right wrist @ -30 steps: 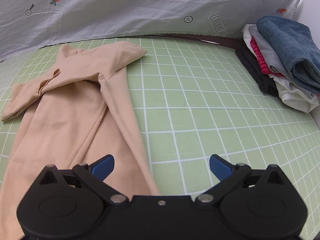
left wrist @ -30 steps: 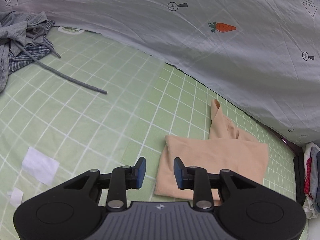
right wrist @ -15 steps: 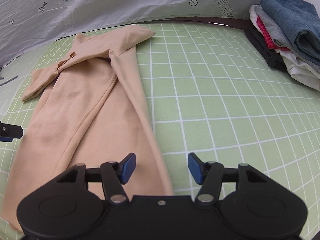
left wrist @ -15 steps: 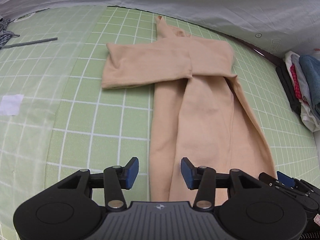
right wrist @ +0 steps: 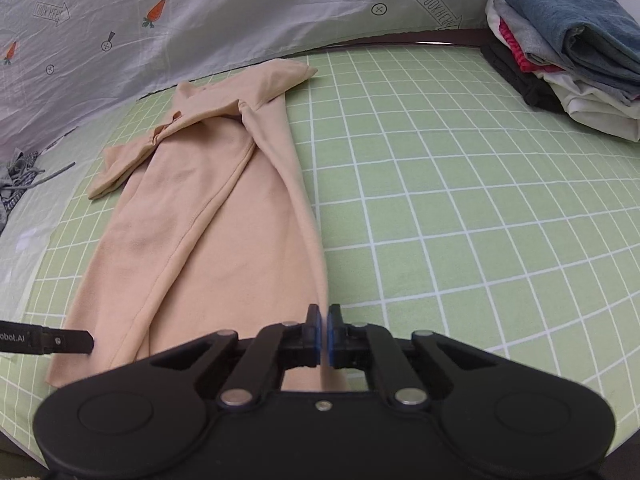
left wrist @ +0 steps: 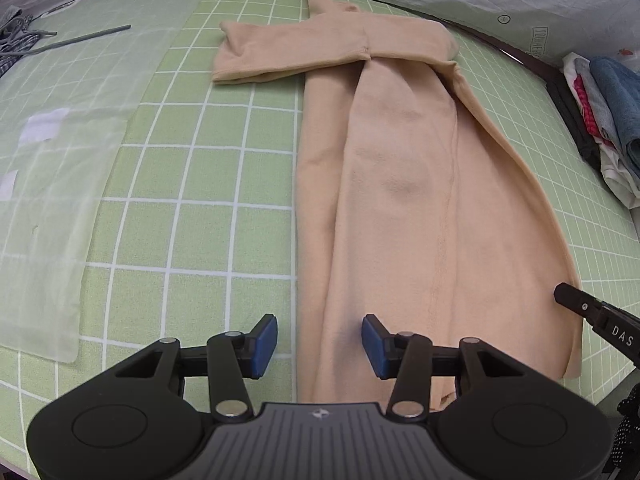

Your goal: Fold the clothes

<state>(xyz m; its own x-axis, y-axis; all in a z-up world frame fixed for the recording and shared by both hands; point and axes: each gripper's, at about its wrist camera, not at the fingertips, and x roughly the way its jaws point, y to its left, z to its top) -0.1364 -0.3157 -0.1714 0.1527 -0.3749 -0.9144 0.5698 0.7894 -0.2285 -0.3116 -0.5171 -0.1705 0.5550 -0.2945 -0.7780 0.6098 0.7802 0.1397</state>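
A long beige garment (left wrist: 400, 200) lies flat on the green grid mat (left wrist: 200, 240), its sleeves folded across the far end. My left gripper (left wrist: 320, 340) is open and straddles the garment's near left edge, with the pads apart from the cloth. My right gripper (right wrist: 324, 334) is shut on the garment (right wrist: 224, 240) at its near right edge, and beige cloth shows between the pads. One of the right gripper's fingers (left wrist: 576, 302) shows at the garment's right side in the left wrist view. One of the left gripper's fingers (right wrist: 60, 341) reaches in at the right wrist view's left edge.
A stack of folded clothes (right wrist: 568, 52) sits at the mat's far right corner. Loose grey clothes (left wrist: 16, 36) with a drawstring (left wrist: 80, 38) lie at the far left. A clear plastic sheet (left wrist: 52, 220) covers the mat's left part. A carrot-print white cloth (right wrist: 200, 20) rises behind.
My right jaws went from wide open to shut on the garment's near right edge. My left gripper swung from the far left of the mat to the garment's near left edge, jaws a little wider.
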